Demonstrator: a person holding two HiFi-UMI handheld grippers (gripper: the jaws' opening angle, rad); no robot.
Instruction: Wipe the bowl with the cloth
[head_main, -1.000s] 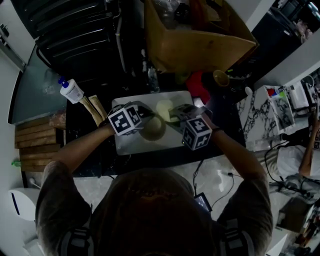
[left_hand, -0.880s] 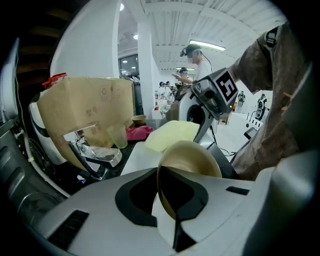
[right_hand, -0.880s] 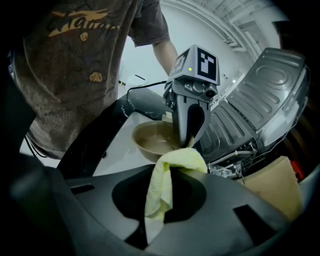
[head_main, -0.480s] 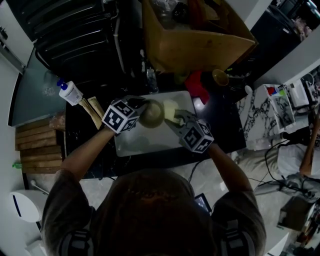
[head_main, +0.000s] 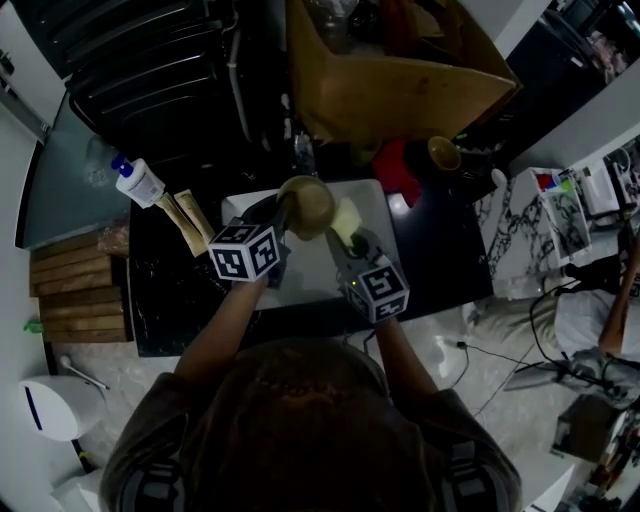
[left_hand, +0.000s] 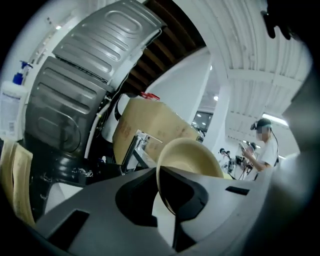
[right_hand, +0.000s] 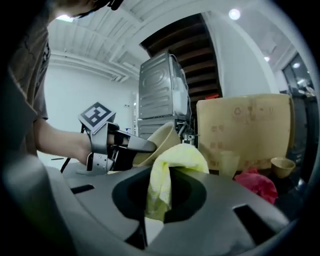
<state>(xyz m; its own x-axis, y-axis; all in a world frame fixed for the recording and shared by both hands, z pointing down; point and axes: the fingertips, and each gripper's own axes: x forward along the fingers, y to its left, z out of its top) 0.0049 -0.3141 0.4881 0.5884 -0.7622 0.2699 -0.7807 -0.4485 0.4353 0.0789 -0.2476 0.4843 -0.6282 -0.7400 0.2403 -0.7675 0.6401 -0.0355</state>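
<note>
Large brown cardboard box (head_main: 400, 85) at the back of the dark bench (head_main: 445, 255). White rectangular tray (head_main: 310, 275) in front of it. Left claw (left_hand: 167, 200) clamped on the rim of the round beige bowl (head_main: 306, 204), held tilted above the tray. Right claw (right_hand: 157, 200) closed on the crumpled yellow cloth (right_hand: 175, 160), right beside the bowl; contact unclear.

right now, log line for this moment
left gripper shut on bowl | right gripper shut on cloth | cloth beside bowl, contact unclear

Smooth matt bowl (left_hand: 192, 160), soft cloth (right_hand: 172, 167)
</note>
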